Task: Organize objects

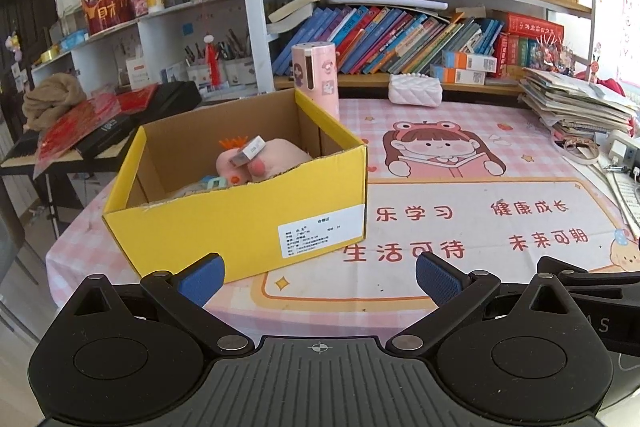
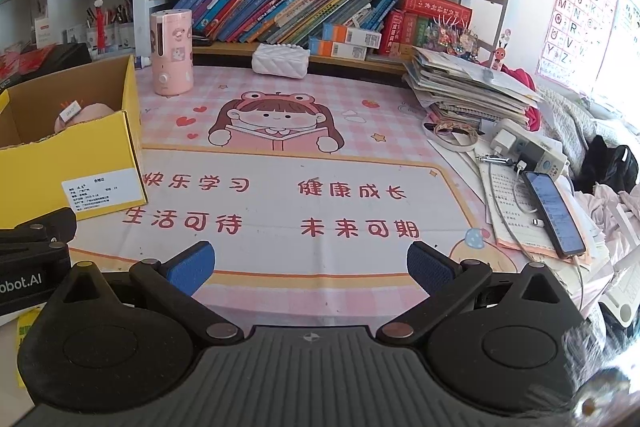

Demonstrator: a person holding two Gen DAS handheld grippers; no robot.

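Note:
A yellow cardboard box point(image 1: 248, 211) stands on the left of the pink table mat point(image 1: 460, 227). Inside it lie a pink plush toy point(image 1: 272, 157), a small white tagged item point(image 1: 250, 151) on top of the toy, and a light-blue piece point(image 1: 214, 183). My left gripper point(image 1: 318, 279) is open and empty, just in front of the box's right corner. My right gripper point(image 2: 310, 267) is open and empty over the mat's front edge, right of the box point(image 2: 72, 163). The plush point(image 2: 84, 115) peeks over the box rim in the right wrist view.
A pink humidifier point(image 2: 172, 55) and a white quilted purse point(image 2: 280, 61) stand at the back by the bookshelf. A stack of papers point(image 2: 468, 87), a power strip point(image 2: 532, 147) and a phone point(image 2: 554, 213) on a cable lie on the right.

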